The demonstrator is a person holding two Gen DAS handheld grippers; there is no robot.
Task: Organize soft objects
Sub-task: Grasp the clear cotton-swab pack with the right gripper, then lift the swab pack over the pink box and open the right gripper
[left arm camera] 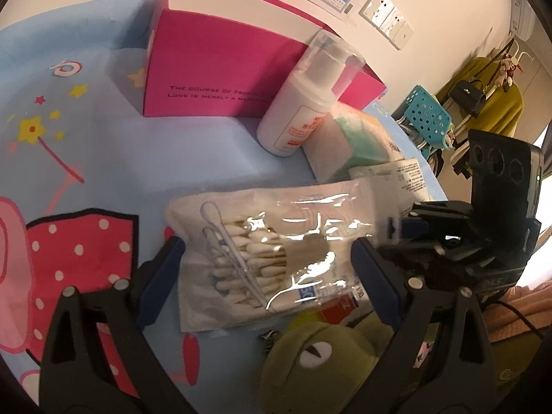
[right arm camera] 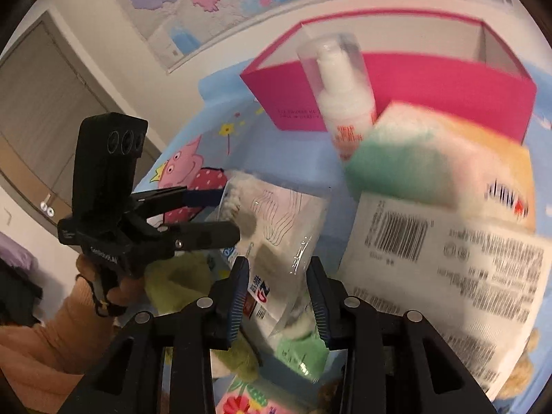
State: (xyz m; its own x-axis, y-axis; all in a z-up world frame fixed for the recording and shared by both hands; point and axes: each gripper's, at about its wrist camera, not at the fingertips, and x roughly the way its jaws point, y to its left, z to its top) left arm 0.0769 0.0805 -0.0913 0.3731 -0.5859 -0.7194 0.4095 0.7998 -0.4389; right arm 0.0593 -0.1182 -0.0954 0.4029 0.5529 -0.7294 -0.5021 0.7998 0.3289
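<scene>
You have one pink box (left arm camera: 220, 79), one white pump bottle (left arm camera: 303, 103), one clear bag of cotton swabs (left arm camera: 269, 252), one green frog plush (left arm camera: 321, 362), one green-and-white wrapped pack (left arm camera: 358, 141), and two claws: left claw (left arm camera: 269, 272), right claw (right arm camera: 277, 296).

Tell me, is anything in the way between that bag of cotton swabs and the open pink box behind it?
Partly. A white pump bottle stands in front of the pink box, between it and the bag of cotton swabs, with a green-and-white soft pack beside it. Left of the bottle, only bare cloth lies before the box.
</scene>
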